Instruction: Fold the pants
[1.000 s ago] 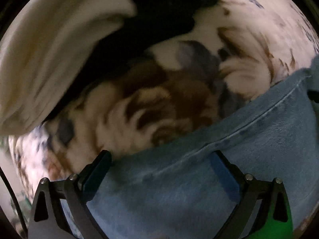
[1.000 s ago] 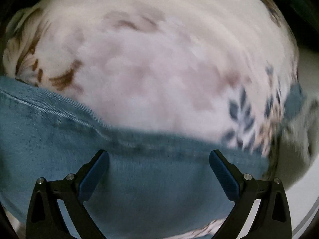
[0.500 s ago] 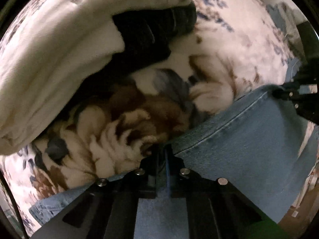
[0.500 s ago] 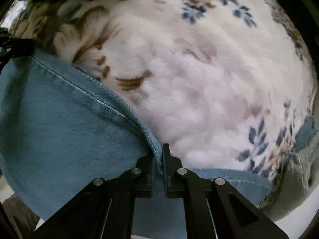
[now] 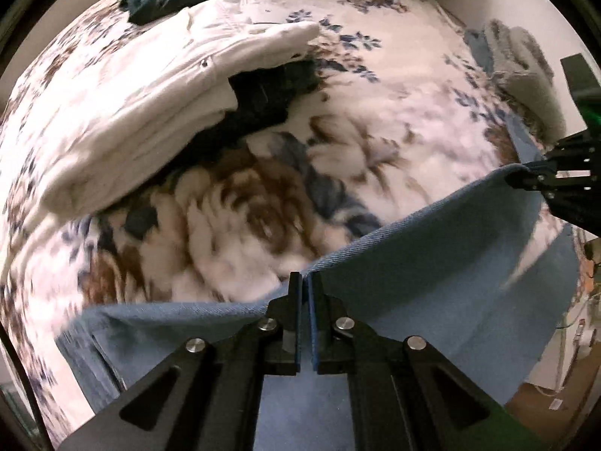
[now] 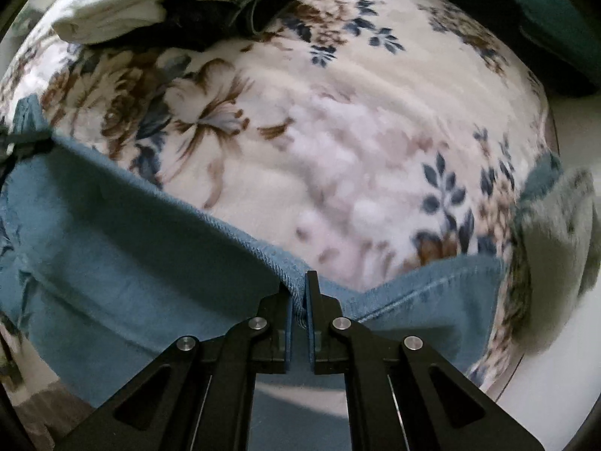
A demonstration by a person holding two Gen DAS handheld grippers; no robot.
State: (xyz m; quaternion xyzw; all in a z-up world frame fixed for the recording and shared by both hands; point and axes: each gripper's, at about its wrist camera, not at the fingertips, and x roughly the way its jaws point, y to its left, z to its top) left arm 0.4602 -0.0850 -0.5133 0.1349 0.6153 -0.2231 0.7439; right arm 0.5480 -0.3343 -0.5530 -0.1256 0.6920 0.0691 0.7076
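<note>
Blue denim pants (image 5: 432,274) hang stretched between my two grippers above a floral blanket (image 5: 263,203). My left gripper (image 5: 304,282) is shut on the pants' edge. My right gripper (image 6: 298,285) is shut on the hemmed edge of the pants (image 6: 131,248). The right gripper also shows at the right of the left wrist view (image 5: 526,178), pinching the far corner. The left gripper shows at the left edge of the right wrist view (image 6: 26,146). The denim edge runs taut between them.
A folded white garment (image 5: 157,86) lies on a dark garment (image 5: 263,94) at the back left of the blanket; both show in the right wrist view (image 6: 150,0). A grey folded cloth (image 5: 522,60) sits at the right edge. A dark teal cloth (image 6: 544,7) lies far right.
Both grippers closed on the pants' edge from open, then lifted it up off the blanket. The view has pulled back, showing more of the bed.
</note>
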